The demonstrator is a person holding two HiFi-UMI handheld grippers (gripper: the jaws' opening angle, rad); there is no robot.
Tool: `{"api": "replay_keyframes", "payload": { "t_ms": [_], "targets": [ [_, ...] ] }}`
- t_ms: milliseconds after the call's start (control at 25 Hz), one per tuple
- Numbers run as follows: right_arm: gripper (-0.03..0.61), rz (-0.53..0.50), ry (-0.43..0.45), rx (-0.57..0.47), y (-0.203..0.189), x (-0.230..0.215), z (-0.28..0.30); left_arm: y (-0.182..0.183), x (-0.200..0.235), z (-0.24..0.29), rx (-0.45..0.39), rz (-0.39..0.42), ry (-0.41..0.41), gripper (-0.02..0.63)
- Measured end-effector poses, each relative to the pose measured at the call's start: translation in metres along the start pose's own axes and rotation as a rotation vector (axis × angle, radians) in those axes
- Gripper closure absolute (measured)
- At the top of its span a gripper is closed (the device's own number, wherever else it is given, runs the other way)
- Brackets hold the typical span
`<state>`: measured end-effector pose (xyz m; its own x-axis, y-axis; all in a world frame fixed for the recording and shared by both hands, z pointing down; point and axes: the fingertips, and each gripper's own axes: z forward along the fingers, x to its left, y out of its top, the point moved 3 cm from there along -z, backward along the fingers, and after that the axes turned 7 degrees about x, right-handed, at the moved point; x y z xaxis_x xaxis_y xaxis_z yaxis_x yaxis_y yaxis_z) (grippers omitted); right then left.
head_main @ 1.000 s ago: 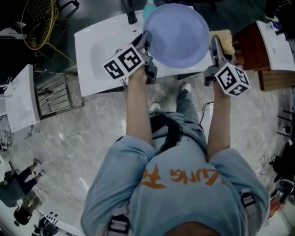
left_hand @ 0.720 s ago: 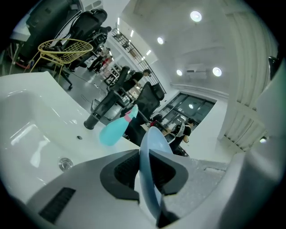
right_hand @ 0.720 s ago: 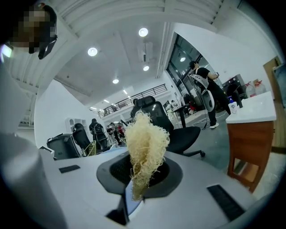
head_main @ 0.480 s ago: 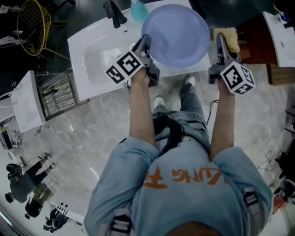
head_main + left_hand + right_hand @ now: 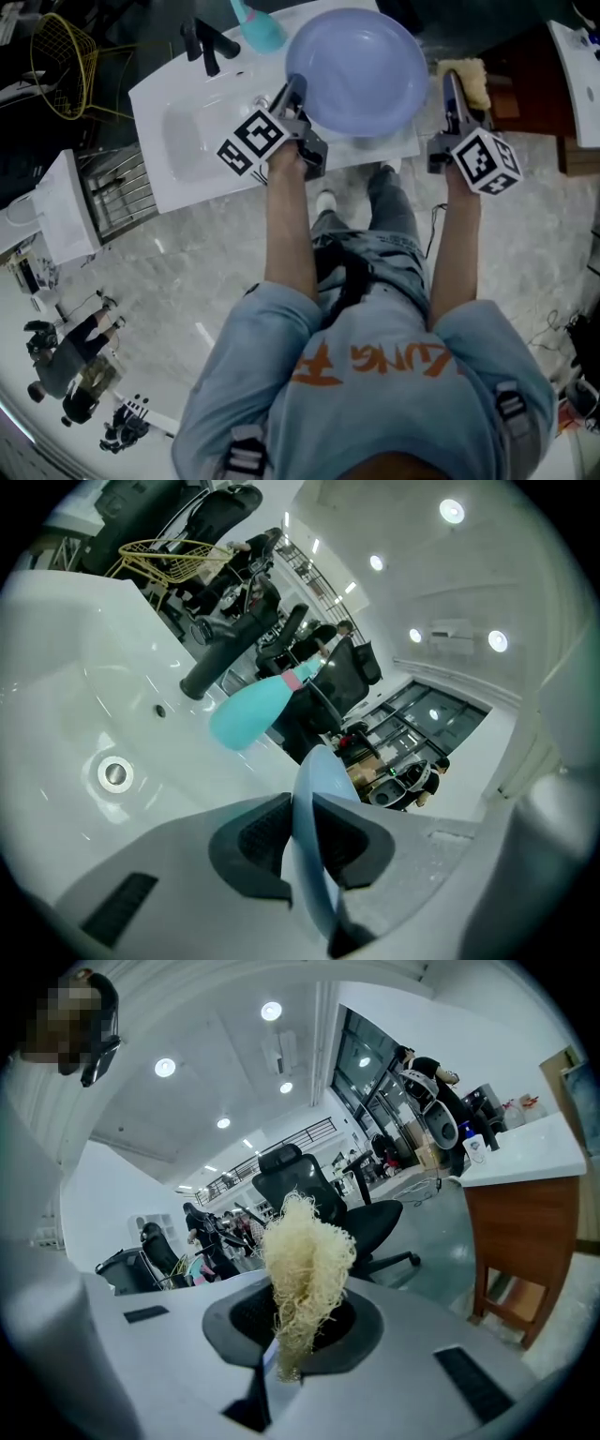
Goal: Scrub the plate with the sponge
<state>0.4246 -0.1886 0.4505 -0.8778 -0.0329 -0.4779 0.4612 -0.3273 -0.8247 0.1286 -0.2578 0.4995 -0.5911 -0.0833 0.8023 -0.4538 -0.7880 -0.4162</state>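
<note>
Plate (image 5: pixel 361 70) (image 5: pixel 314 780): pale blue, round, hollow face up toward the head view; held in the air over the right end of the counter (image 5: pixel 178 183), partly past its near edge; its left rim sits in the left hand-held gripper (image 5: pixel 292 92) (image 5: pixel 302 836)
Left hand-held gripper: jaws narrow, dark pads (image 5: pixel 258 841) pressed on the plate's rim from both sides; the plate stands edge-on between them in the left gripper view
Right hand-held gripper (image 5: pixel 448 86) (image 5: pixel 292 1330): jaws closed down on the sponge (image 5: pixel 472 80) (image 5: pixel 305 1255); it is just beside the plate's right rim; whether sponge and plate touch, I cannot tell
Sponge: pale yellow, fibrous; a tuft sticks out past the jaws
Counter: white, with a basin (image 5: pixel 192 131) (image 5: pixel 75 714) sunk in it; a round drain (image 5: pixel 114 773) at the basin's bottom; a black faucet (image 5: pixel 208 42) (image 5: pixel 239 658) at the back edge; a teal bottle (image 5: pixel 258 30) (image 5: pixel 251 714) just beside the faucet
Person: pale blue shirt (image 5: pixel 366 394); both forearms stretched forward to the grippers
</note>
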Motion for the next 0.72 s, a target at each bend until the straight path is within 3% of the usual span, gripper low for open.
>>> {"api": "replay_keyframes", "payload": {
  "t_ms": [440,720],
  "targets": [
    [0.546,0.081,0.019,0.051,0.003,-0.057,0.044,-0.003,0.004,0.055,-0.054,-0.100,0.064,0.569],
    [0.546,0.067,0.063,0.146,-0.009,-0.080,0.090,0.011,0.011,0.087,-0.123,-0.155,0.118,0.569]
  ]
}}
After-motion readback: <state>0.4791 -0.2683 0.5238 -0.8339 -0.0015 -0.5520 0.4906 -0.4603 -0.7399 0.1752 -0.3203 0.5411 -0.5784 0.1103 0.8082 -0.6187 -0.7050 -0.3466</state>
